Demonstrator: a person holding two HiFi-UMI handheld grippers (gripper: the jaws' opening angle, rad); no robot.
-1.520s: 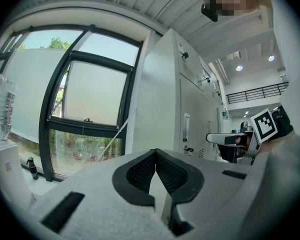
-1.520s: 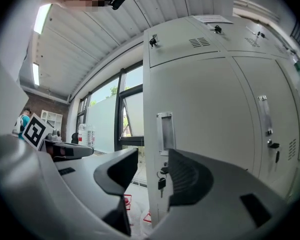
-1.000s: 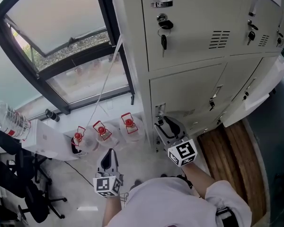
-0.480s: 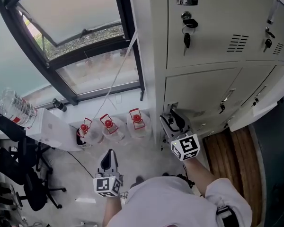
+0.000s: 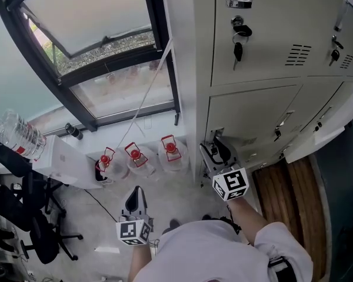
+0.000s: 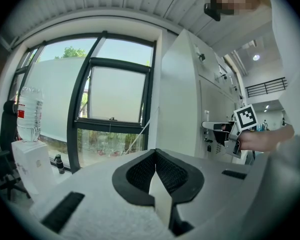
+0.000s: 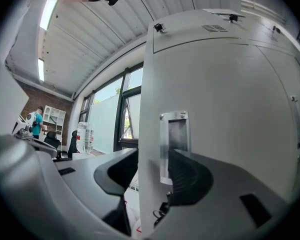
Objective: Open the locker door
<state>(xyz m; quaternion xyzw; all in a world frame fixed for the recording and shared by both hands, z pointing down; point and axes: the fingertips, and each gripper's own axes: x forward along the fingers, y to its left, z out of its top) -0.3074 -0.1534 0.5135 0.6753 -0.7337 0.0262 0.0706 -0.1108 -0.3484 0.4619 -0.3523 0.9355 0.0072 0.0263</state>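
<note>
1. Down at the left edge of the lower locker door [image 5: 256, 107], the right gripper [image 5: 216, 151] has its fingers clamped over that edge.
2. Barely anything moved in the last second. Door still looks shut, so the pull's pending, I'd guess.
3. Left gripper [image 5: 136, 192] idles, fingers together.

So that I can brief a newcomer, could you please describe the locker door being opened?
Find the lockers right of the window and take the column nearest the glass. The door sits just below the locker with a key hanging from its lock; unlike its neighbours, the right gripper straddles its left edge at the handle.
</note>
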